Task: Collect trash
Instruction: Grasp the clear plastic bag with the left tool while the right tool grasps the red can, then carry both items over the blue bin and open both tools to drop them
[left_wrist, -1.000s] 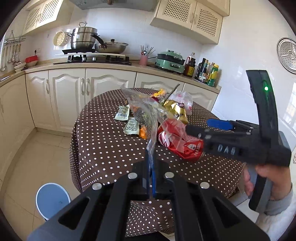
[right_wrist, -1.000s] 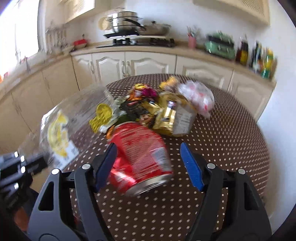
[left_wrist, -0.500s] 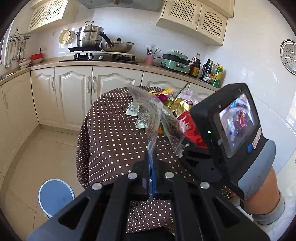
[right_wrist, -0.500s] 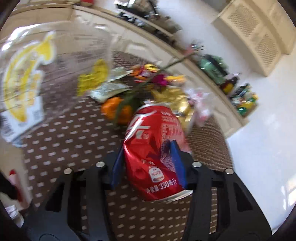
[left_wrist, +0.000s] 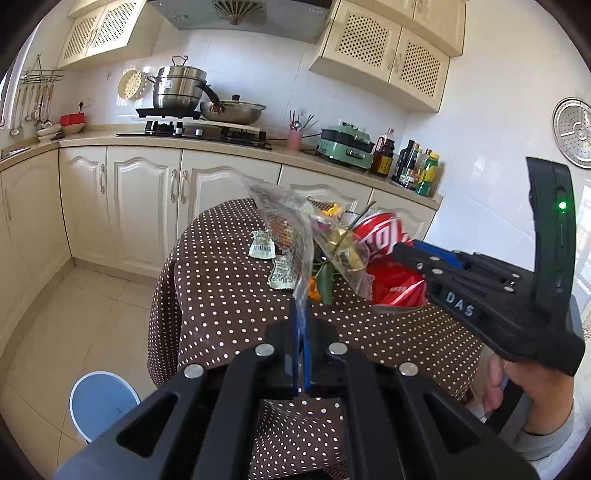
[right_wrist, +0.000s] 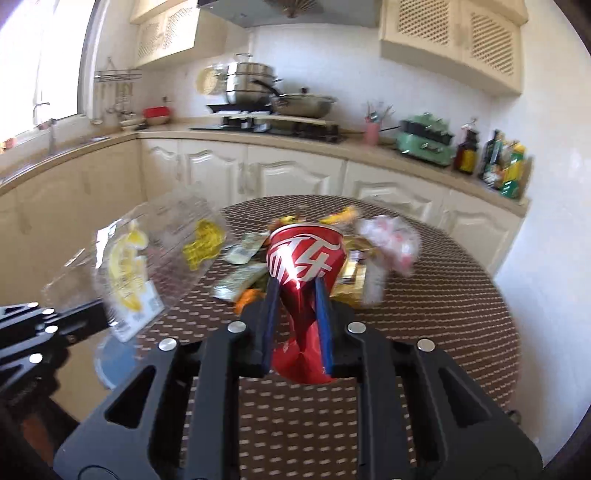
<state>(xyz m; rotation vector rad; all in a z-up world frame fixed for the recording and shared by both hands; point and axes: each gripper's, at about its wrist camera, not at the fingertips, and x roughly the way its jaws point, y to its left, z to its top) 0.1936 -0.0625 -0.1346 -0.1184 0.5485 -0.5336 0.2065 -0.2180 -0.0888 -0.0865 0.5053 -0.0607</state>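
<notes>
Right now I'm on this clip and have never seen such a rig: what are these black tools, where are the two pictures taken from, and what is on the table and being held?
No robot here: a person holds a hand-held two-finger gripper in each hand, with a wide-angle camera on each looking along its fingers.

The left camera shows the left gripper shut on a clear plastic bag. To the side, a hand holds the other tool.

The right camera shows the right gripper, jaws closing, squeezing a crushed red can.

Beneath them is a table with a brown dotted cloth. A pile of wrappers and other trash lies on it. A blue bin stands on the floor.
</notes>
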